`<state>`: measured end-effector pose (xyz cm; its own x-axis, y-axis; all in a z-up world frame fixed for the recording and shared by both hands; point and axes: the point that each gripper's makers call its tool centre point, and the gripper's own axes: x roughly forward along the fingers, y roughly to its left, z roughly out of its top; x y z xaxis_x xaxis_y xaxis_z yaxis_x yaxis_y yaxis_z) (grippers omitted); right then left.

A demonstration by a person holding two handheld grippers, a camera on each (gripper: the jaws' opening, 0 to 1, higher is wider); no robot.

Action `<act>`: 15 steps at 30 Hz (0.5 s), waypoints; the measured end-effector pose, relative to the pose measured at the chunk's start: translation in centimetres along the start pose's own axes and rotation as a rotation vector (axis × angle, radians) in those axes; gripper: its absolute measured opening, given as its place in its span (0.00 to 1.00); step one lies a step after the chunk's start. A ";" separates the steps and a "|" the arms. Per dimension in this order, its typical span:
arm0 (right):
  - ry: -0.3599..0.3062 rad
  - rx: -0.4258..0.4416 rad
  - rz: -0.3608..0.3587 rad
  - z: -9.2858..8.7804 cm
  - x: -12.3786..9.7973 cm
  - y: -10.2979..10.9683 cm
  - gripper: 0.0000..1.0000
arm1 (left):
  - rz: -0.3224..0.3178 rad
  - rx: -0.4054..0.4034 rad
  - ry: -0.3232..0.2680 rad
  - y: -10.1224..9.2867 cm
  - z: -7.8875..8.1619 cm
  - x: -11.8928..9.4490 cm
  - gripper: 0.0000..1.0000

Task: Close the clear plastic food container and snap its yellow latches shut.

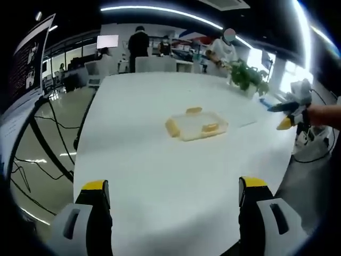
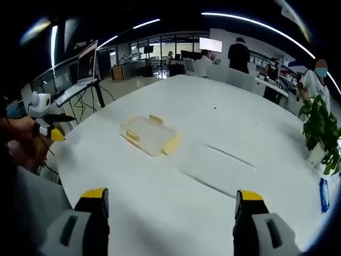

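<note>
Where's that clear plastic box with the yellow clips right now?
The clear plastic box sits alone near the middle of the white table, ahead of both open claws, with the potted plant further off by the table's far edge.

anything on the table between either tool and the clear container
Nothing visible. In both views only bare white table lies between each open tool, left and right, and the clear container with its yellow latches. The potted plant sits beyond it, off to the side.
</note>
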<state>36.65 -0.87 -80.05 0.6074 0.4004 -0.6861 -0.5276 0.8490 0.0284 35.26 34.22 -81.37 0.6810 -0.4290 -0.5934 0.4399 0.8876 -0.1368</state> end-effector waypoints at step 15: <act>-0.001 -0.025 0.027 0.8 1.4 -1.1 0.99 | -0.004 0.020 0.011 0.0 1.8 2.0 0.99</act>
<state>38.57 -1.00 -80.48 0.5938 0.4232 -0.6844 -0.5581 0.8293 0.0286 37.69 33.11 -81.08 0.6731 -0.4306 -0.6013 0.4542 0.8823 -0.1234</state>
